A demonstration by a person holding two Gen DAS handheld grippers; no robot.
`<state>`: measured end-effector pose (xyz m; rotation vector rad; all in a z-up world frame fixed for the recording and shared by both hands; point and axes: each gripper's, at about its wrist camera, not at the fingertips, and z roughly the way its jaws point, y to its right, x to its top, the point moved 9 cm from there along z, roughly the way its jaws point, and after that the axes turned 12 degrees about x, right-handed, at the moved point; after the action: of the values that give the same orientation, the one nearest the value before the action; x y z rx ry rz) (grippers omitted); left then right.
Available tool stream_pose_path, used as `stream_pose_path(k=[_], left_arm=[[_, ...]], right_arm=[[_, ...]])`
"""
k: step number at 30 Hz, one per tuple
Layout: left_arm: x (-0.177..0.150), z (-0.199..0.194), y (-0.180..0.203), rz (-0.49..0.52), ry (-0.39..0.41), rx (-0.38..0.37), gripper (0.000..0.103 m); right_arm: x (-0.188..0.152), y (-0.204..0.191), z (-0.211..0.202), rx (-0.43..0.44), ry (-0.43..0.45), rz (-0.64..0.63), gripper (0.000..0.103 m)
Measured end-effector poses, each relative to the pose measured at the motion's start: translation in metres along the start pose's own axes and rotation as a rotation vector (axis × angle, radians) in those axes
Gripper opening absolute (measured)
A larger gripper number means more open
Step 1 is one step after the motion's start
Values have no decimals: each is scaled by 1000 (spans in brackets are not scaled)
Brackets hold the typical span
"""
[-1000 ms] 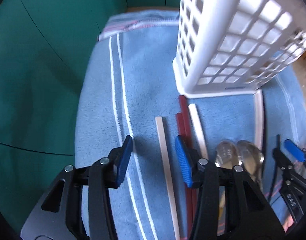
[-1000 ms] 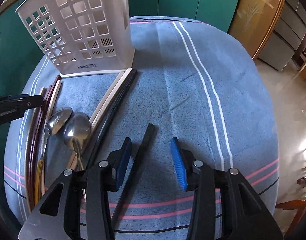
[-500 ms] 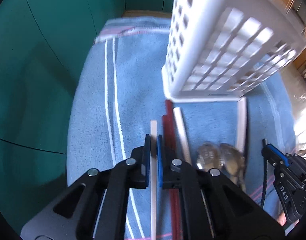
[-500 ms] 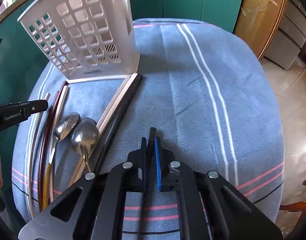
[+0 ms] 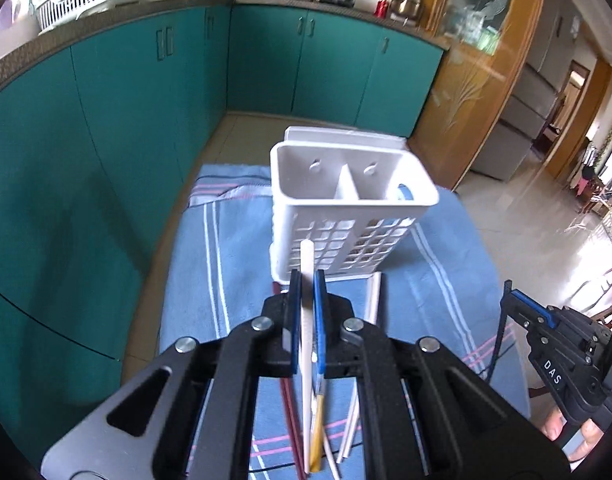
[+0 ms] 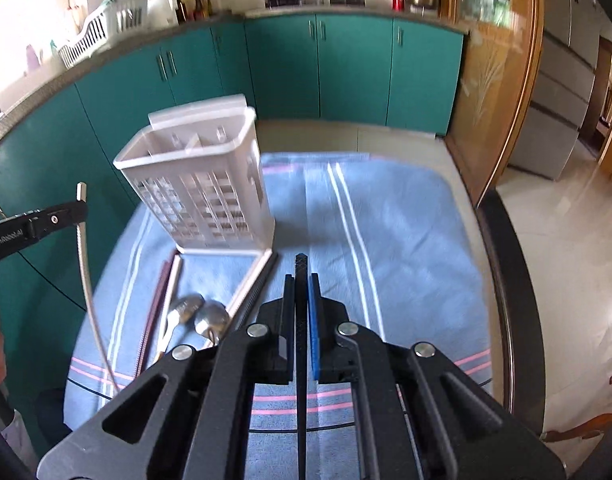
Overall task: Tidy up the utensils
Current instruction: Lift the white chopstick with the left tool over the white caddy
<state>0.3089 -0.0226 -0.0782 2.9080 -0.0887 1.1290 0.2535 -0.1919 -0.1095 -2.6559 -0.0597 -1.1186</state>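
Table cloth (image 6: 406, 240): blue, with white and pink stripes; bears everything below. Teal cabinets stand behind it.
Caddy (image 5: 346, 216): white lattice utensil holder, upright at the far middle of the cloth, open at the top, with a divider making two compartments. The right compartment shows something blue inside; what it is cannot be told.
Left tongs (image 5: 307, 280): clenched on a white chopstick (image 5: 306, 264), raised clear of the cloth. The stick runs between the blue pads, its tip pointing toward the caddy's near wall and below its rim.
Right tongs (image 6: 302, 280): clenched on a black chopstick (image 6: 301, 264), likewise lifted. Its tip juts just past the pads, with the caddy ahead and to the left, well apart.
Loose sticks on cloth: a black and white pair (image 6: 254, 284) slanting from the caddy's foot, and a dark red and pale pair (image 6: 166, 284) to their left, all near the caddy's base.
Spoons (image 6: 198, 312): two, metal, bowls side by side between the stick pairs, untouched.
Step in hand: carrying, one chopstick per gripper, picked up and not yet deposited.
Next move calls for: judged, raising each tip above the rim, tilting the stick nearer upright over a compartment, then letting go.
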Motion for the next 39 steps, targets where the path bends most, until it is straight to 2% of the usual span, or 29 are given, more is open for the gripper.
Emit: stream_pose_path(k=[5, 17, 22, 27, 33, 39], left_arm=[[4, -16, 6, 8, 40, -13, 6], [13, -24, -3, -24, 104, 9, 6], [13, -23, -5, -42, 104, -10, 6], [20, -36, 2, -39, 141, -36, 6], [39, -66, -1, -50, 213, -53, 6], [86, -114, -13, -87, 318, -60, 6]], right_arm=[[6, -7, -18, 4, 41, -14, 7], [10, 4, -19, -8, 66, 16, 7], [11, 12, -19, -19, 64, 34, 7], [21, 12, -39, -23, 106, 29, 7], [45, 2, -63, 38, 161, 23, 7], [104, -31, -110, 112, 295, -34, 7]])
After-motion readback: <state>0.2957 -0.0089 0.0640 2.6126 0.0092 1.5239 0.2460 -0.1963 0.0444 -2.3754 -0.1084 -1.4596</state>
